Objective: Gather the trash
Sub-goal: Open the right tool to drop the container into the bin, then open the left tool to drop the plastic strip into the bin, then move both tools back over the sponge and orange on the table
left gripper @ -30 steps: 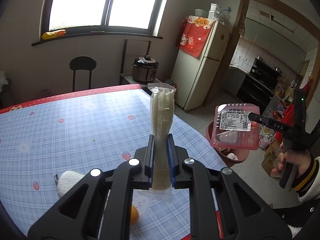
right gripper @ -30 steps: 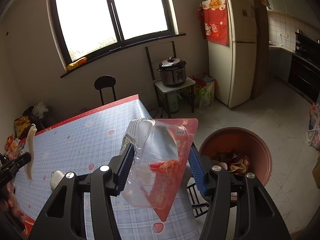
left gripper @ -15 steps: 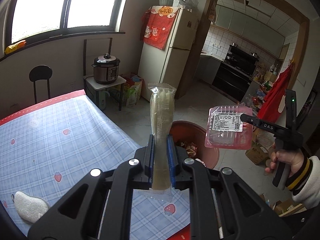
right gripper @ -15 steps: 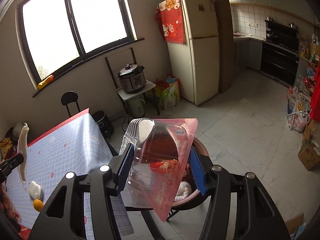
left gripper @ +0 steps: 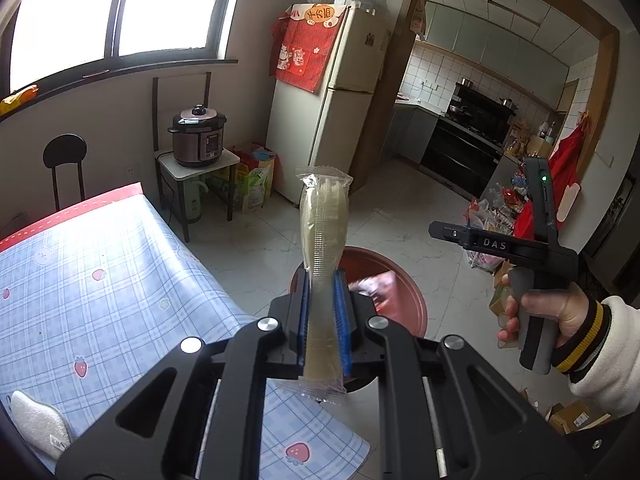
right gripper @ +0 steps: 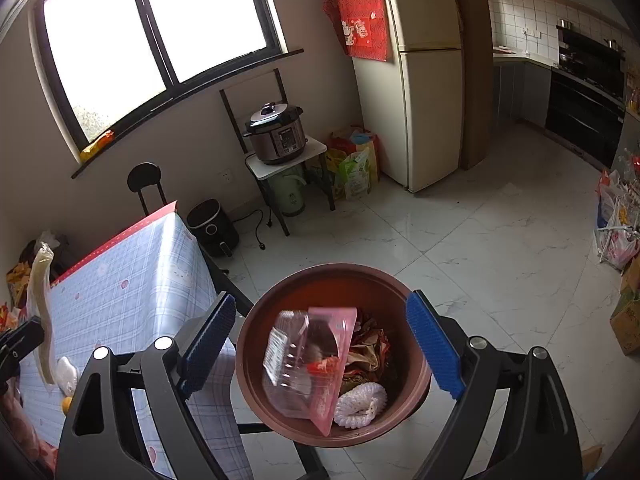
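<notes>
Tiled kitchen floor (right gripper: 460, 240), plaid table (left gripper: 100, 280); right hand-held gripper (right gripper: 320, 344) wide over bin (right gripper: 248, 340); left hand-held gripper (left gripper: 322, 312) clamps cutlery packet (left gripper: 322, 240), probably.

The bin (right gripper: 256, 344) stands on the floor just beside the table's (right gripper: 132, 280) corner — plastic tray (right gripper: 308, 364) in it.

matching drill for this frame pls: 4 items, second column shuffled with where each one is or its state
Items:
1. clear plastic clamshell tray
2. wrapped cutlery packet
3. right gripper
4. pressure cooker

Places or states:
A. on the small white side table by the wall
B. open, above the bin
C. clamped upright between the left gripper fingers
D. blurred, inside the rim of the brown bin

Pairs: 1-D, 2-C, 3-B, 4-A
</notes>
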`<control>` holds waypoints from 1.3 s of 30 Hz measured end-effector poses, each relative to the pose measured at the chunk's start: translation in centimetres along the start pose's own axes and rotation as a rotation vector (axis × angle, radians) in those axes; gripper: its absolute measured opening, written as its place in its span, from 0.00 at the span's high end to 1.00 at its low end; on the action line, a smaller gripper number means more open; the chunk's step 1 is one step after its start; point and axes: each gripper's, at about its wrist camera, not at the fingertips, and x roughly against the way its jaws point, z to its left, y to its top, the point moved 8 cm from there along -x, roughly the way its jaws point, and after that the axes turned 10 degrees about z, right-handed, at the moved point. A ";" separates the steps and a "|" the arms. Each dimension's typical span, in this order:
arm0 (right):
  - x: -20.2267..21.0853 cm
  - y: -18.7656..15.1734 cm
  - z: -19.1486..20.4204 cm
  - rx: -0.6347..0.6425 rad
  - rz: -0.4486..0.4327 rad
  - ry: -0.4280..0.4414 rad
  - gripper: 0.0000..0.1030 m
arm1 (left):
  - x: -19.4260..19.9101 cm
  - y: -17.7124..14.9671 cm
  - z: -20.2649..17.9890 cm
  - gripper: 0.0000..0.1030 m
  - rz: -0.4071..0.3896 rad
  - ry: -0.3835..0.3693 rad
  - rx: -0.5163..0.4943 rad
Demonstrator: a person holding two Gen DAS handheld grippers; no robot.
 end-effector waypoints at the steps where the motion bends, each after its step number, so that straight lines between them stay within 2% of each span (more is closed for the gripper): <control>1: 0.2 -0.1 -0.3 -0.006 -0.002 -0.001 0.15 | -0.1 -0.2 0.0 0.85 0.004 -0.002 -0.003; 7: 2.0 -1.3 -3.1 -0.064 -0.020 -0.023 0.06 | -2.1 0.0 -1.7 0.85 0.038 -0.031 -0.037; 12: 3.6 -2.8 -5.1 -0.114 -0.026 -0.027 0.05 | -4.9 1.0 -4.3 0.85 0.080 -0.084 -0.078; 16: 4.6 -4.0 -7.1 -0.144 -0.024 -0.049 0.05 | -7.7 3.3 -7.3 0.84 0.095 -0.123 -0.109; 18: 5.0 -4.4 -8.1 -0.165 -0.027 -0.063 0.05 | -8.4 4.9 -8.6 0.57 0.083 -0.145 -0.123; 19: 5.1 -4.5 -8.5 -0.175 -0.027 -0.067 0.05 | -8.3 5.7 -9.1 0.26 0.061 -0.147 -0.129; 20: 5.3 -4.7 -8.8 -0.184 -0.027 -0.069 0.05 | -8.0 6.3 -9.4 0.16 0.032 -0.152 -0.129; 22: 5.4 -4.9 -9.1 -0.188 -0.026 -0.073 0.05 | -7.3 7.1 -9.7 0.16 0.010 -0.160 -0.126; 24: 5.5 -5.1 -9.0 -0.185 -0.026 -0.071 0.05 | -6.7 7.0 -9.1 0.10 0.008 -0.143 -0.112; 28: 5.3 -5.3 -7.9 -0.184 -0.024 -0.047 0.05 | -5.4 5.8 -5.9 0.06 0.020 -0.090 -0.038; 33: 5.5 -5.2 -5.2 -0.172 -0.033 -0.009 0.05 | -2.0 4.4 -0.7 0.06 -0.003 -0.010 0.051; 39: 5.7 -5.2 -1.1 -0.148 -0.040 0.030 0.05 | 4.0 1.9 5.5 0.06 -0.048 0.089 0.121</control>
